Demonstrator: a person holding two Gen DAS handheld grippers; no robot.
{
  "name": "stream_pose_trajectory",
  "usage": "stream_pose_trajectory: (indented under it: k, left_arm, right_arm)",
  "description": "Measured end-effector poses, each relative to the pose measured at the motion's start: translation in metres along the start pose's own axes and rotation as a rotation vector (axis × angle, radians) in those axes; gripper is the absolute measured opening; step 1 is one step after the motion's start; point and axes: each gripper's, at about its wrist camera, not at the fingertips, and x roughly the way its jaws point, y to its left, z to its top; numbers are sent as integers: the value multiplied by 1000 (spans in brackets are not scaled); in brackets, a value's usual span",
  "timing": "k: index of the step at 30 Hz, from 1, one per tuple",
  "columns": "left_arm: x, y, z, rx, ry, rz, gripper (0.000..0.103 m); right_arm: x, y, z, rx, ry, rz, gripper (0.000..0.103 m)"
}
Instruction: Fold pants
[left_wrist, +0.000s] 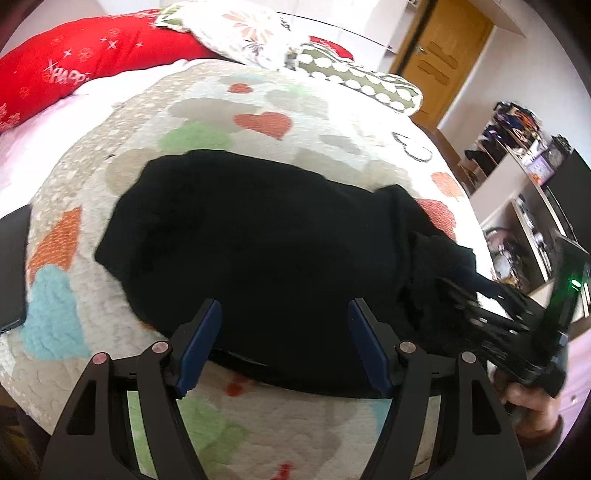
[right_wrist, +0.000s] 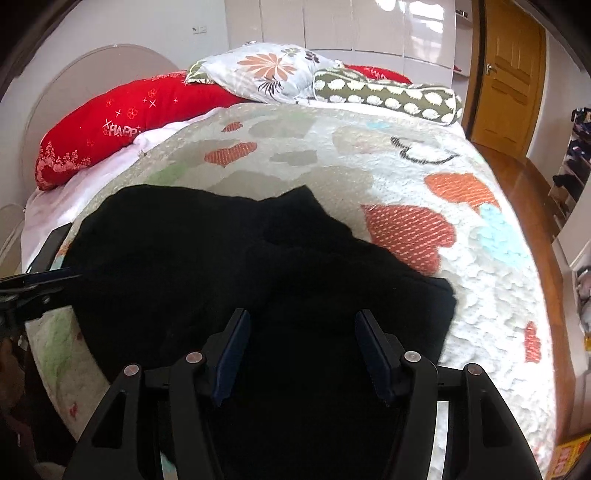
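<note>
Black pants (left_wrist: 258, 236) lie in a loose bundle on the heart-patterned bedspread (left_wrist: 258, 110). They also show in the right wrist view (right_wrist: 221, 258), spread below my fingers. My left gripper (left_wrist: 284, 317) is open, its blue pads (left_wrist: 201, 347) standing just over the near edge of the pants, holding nothing. My right gripper (right_wrist: 303, 328) is open over the pants' near right part, with no cloth between the pads. In the left wrist view the right gripper (left_wrist: 491, 314) sits at the right end of the pants, blurred.
Red pillows (right_wrist: 122, 122), a floral pillow (right_wrist: 266, 70) and a green dotted bolster (right_wrist: 388, 96) lie at the head of the bed. A wooden door (right_wrist: 506, 77) stands at the far right. Cluttered shelves (left_wrist: 524, 192) line the right wall. A dark flat object (left_wrist: 11, 266) lies at the left bed edge.
</note>
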Motion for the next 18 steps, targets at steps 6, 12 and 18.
stream_pose_trajectory:
  k: [6,12,18]
  left_arm:
    - [1,12,1,-26,-18,4,70]
    - [3,17,2,-32,-17,2,70]
    - [1,28,0,-54,-19,-1,70]
  right_arm:
    - [-1,10,-19,-42,13,32,68]
    - [-8,6,-10,-21,8,21,69]
    - [-25,15,11,-42,-54,64,70]
